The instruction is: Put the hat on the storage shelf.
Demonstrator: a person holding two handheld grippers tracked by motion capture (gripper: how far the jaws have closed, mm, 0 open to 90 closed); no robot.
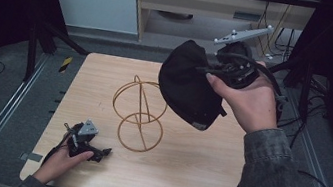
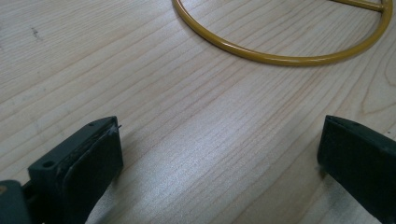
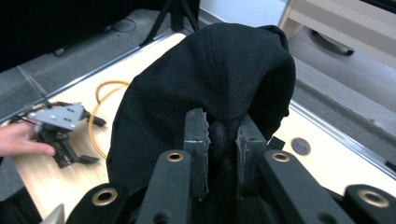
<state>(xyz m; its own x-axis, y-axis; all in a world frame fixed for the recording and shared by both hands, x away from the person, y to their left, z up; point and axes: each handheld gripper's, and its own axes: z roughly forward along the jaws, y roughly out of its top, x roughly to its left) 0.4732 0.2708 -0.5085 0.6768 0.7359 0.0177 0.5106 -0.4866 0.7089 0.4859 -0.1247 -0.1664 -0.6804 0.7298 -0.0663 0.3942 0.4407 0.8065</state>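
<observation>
**Cap held aloft over wire stand, left side idle**

Left: the left gripper (image 1: 103, 153) lies low on the pale wood-grain worktop (image 1: 181, 177) near its front-left corner, cupped by the person's left hand (image 1: 58, 163). Jaws spread wide with nothing between; bare wood shows in the gap in the left gripper view. Likely parked there to keep out of the way, or ready to steady the stand.

Centre: a yellow wire stand of two hoops joined by a slanted rod (image 1: 140, 114) sits on the worktop, just ahead of the left gripper. Its flat base ring (image 2: 280, 51) rests on the wood; the upper hoop stands upright, looks meant to carry headwear.

Right: the right gripper (image 3: 223, 140) is raised above the worktop's right half, jaws narrow, pinching a fold of a black fabric cap (image 1: 188, 84). The cap hangs off the worktop entirely, just beside and above the stand's upper hoop, not touching as far as I can tell. Long axis runs diagonally, upper end toward the far edge, lower end toward the person. Pinching the edge probably keeps the crown free to drop over the hoop.
</observation>
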